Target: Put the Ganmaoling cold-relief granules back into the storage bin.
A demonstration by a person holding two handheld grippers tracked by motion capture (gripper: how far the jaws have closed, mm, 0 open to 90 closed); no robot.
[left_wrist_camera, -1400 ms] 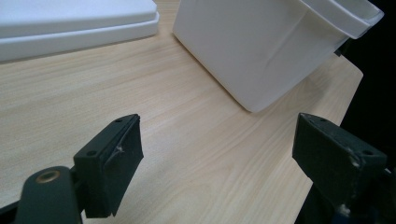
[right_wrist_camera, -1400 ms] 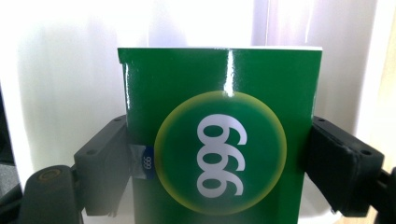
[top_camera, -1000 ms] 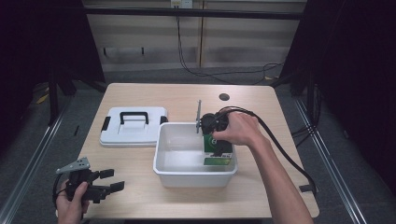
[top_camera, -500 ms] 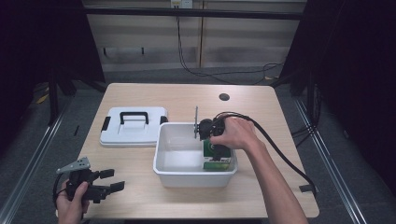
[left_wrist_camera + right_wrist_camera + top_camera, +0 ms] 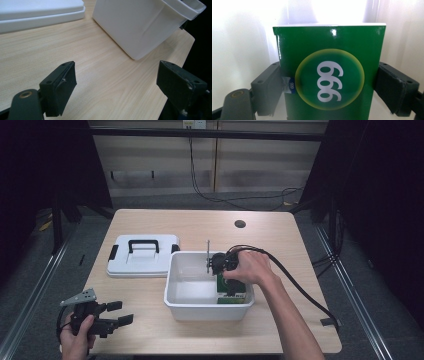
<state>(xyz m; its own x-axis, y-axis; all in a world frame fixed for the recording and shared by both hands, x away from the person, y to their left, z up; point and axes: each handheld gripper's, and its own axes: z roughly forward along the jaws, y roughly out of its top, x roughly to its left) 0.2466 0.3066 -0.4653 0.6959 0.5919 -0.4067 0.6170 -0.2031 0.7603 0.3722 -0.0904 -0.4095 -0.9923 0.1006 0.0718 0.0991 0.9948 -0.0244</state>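
Note:
A green box (image 5: pixel 329 47) with a yellow-ringed "999" circle stands inside the white bin (image 5: pixel 186 292), at its right end. My right gripper (image 5: pixel 328 82) is shut on it, one black jaw pressed on each side. In the high view a hand holds that right gripper (image 5: pixel 228 284) over the green box (image 5: pixel 236 298), pointing down into the bin. My left gripper (image 5: pixel 116 313) rests in a hand at the table's near left corner, open with nothing in it. In its own view the left gripper (image 5: pixel 116 80) has its jaws wide apart above bare wood, facing the bin's outer wall (image 5: pixel 140 27).
A white lid (image 5: pixel 142 257) with a black handle lies flat left of the bin, its edge also seen as the lid (image 5: pixel 40 12) in the left gripper view. A dark round hole (image 5: pixel 240 224) sits at the far right of the table. The right gripper's cable (image 5: pixel 300 287) trails off the right edge.
The right hand and gripper have shifted slightly nearer and lower in the bin with the green box. The left gripper has stayed put.

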